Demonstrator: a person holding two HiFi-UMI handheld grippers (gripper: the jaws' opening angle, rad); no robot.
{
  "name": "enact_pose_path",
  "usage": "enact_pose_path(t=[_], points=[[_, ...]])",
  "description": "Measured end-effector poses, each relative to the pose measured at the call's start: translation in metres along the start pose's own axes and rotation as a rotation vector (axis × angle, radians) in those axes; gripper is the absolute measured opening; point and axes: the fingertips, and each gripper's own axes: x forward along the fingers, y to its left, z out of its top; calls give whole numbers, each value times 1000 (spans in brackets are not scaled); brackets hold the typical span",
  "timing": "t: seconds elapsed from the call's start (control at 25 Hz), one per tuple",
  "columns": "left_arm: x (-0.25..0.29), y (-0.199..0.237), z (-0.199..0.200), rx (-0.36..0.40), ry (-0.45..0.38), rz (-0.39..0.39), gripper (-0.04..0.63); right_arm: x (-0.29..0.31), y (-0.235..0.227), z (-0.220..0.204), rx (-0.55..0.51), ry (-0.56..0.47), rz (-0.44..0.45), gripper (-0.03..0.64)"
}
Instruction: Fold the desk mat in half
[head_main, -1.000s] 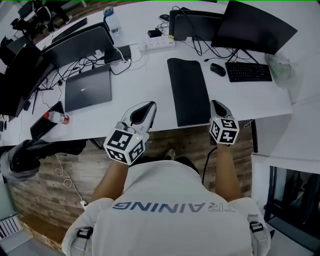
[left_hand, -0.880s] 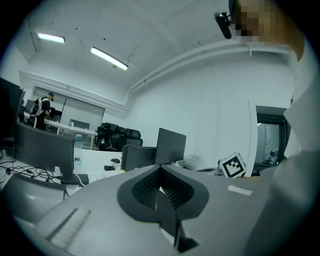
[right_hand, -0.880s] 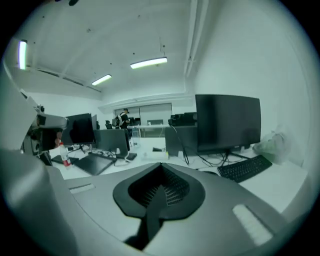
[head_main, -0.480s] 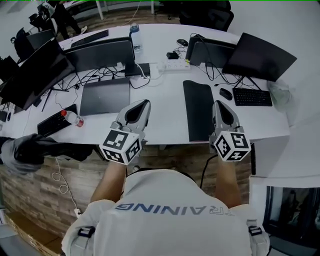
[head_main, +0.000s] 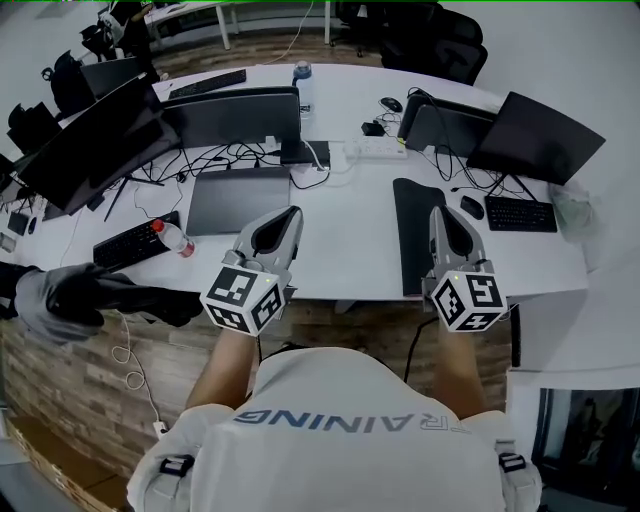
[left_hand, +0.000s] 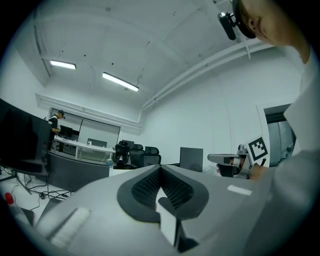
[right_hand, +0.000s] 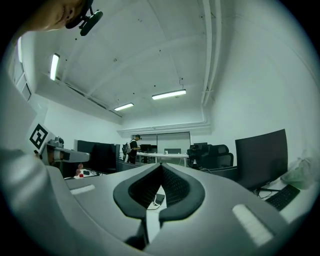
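Observation:
The black desk mat (head_main: 412, 232) lies as a narrow strip on the white desk (head_main: 340, 240), its near end at the front edge. My right gripper (head_main: 438, 213) hovers over the mat's right side, shut with nothing between its jaws. Its own view shows the ribbed pads (right_hand: 170, 182) meeting at the tip, pointed across the office. My left gripper (head_main: 289, 215) is shut and empty too, over bare desk well left of the mat. The left gripper view shows its pads (left_hand: 175, 187) closed together.
A closed laptop (head_main: 237, 198) lies left of the left gripper, with a red-capped bottle (head_main: 172, 237) and a keyboard (head_main: 125, 243) further left. Behind the mat are a power strip (head_main: 375, 150), a mouse (head_main: 471, 207), a second keyboard (head_main: 520, 213) and monitors (head_main: 535, 138). Cables cross the desk's back.
The head view has swung, so the desk and mat now sit further right and lower in the picture. Both grippers stay shut and empty near the desk's front edge.

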Motion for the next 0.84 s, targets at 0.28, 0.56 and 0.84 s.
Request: enact_pose_path(t=[0.28,0.56,0.84], points=[[-9,12,4,-13,-7,-1,-1,7,15,6,-5,0,5,11],[-9,6,2,-15,-7,-24,-2,6,20,11,-14,-6,5,11],[-8,-2,0,-34,-1,-44,0,0,10,2,-5,23,-15,12]])
